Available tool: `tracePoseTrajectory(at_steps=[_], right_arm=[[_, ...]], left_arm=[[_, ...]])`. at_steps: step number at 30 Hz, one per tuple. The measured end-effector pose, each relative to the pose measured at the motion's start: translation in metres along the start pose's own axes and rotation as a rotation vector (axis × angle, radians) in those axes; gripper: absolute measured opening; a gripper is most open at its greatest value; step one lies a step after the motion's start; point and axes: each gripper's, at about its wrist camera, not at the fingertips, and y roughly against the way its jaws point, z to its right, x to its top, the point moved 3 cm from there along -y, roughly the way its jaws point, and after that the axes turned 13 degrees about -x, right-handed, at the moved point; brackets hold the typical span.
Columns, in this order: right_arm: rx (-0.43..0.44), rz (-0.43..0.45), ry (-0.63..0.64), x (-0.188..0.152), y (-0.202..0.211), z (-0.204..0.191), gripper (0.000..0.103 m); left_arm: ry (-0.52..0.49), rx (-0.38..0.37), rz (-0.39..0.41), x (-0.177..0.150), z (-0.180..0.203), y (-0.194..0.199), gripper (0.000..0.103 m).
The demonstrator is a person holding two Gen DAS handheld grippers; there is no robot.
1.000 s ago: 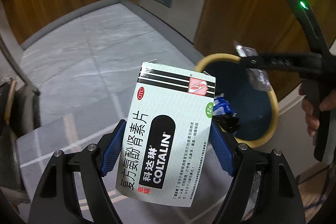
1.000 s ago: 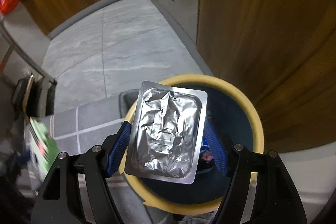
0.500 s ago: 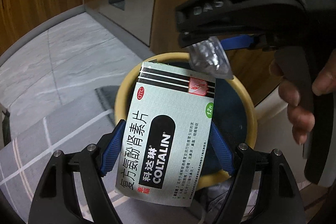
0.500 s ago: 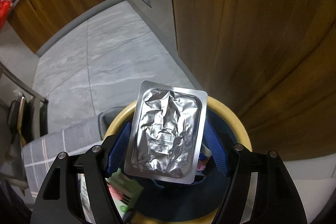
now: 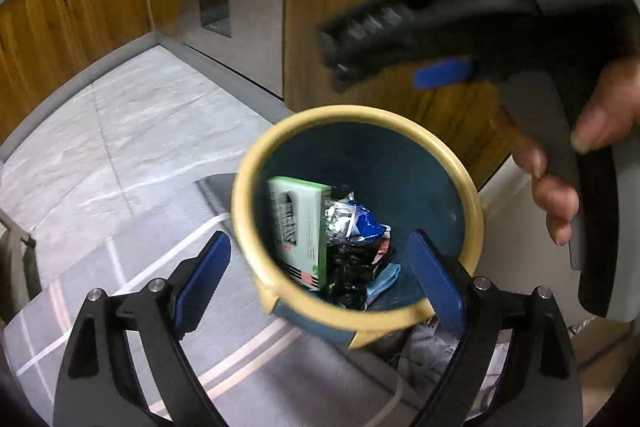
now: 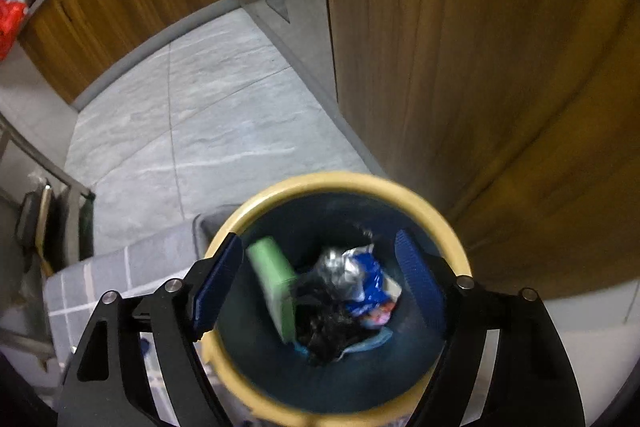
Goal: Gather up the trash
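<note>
Both jaws gape over the bin.
The green box (image 5: 302, 227) lies in the bin (image 5: 474, 211), below 2 just-opened, empty grippers.

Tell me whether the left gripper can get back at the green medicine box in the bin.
Probably yes. The left gripper is open and empty right over the bin, whose mouth is uncovered. The green box stands on edge against the wall, beside crumpled wrappers, so reaching down looks tight.

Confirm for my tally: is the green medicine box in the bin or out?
In: the medicine box stands on end inside the bin, beside crumpled wrappers.
</note>
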Motion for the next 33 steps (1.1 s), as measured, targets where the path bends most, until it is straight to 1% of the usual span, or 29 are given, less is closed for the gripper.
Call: tracePoseTrajectory(at_steps=[4, 8, 11, 13, 16, 19, 22, 26, 28, 29, 31, 33], right_arm=[[0.051, -0.039, -0.059, -0.016, 0.019, 0.006, 0.080], [0.024, 0.014, -0.021, -0.038, 0.048, 0.005, 0.082], [0.028, 0.044, -0.022, -0.055, 0.068, 0.008, 0.088], [0.019, 0.074, -0.007, -0.067, 0.082, 0.008, 0.089], [-0.005, 0.125, 0.017, -0.086, 0.103, 0.009, 0.093], [-0.016, 0.152, 0.033, -0.109, 0.122, 0.011, 0.096], [-0.027, 0.169, 0.060, -0.130, 0.137, 0.010, 0.097], [-0.061, 0.224, 0.100, -0.151, 0.155, 0.002, 0.098], [-0.069, 0.244, 0.116, -0.156, 0.158, -0.002, 0.098], [-0.072, 0.249, 0.124, -0.158, 0.158, -0.003, 0.098], [-0.089, 0.253, 0.128, -0.159, 0.158, -0.003, 0.098], [-0.093, 0.256, 0.123, -0.160, 0.159, -0.003, 0.098]], left_arm=[[0.014, 0.012, 0.026, 0.000, 0.001, 0.038, 0.090], [0.011, 0.036, 0.046, -0.007, 0.004, 0.076, 0.092], [0.011, 0.064, 0.050, -0.010, 0.007, 0.099, 0.095], [0.030, 0.079, 0.063, -0.015, 0.006, 0.119, 0.097], [0.077, 0.094, 0.086, -0.022, 0.004, 0.143, 0.097], [0.102, 0.118, 0.131, -0.031, 0.001, 0.162, 0.097], [0.129, 0.120, 0.165, -0.034, -0.005, 0.168, 0.097], [0.147, 0.120, 0.187, -0.038, -0.012, 0.171, 0.097], [0.154, 0.128, 0.210, -0.038, -0.014, 0.175, 0.097], [0.161, 0.124, 0.222, -0.040, -0.015, 0.178, 0.097], [0.187, 0.089, 0.241, -0.039, -0.017, 0.179, 0.097], [0.184, 0.095, 0.245, -0.038, -0.017, 0.178, 0.097]])
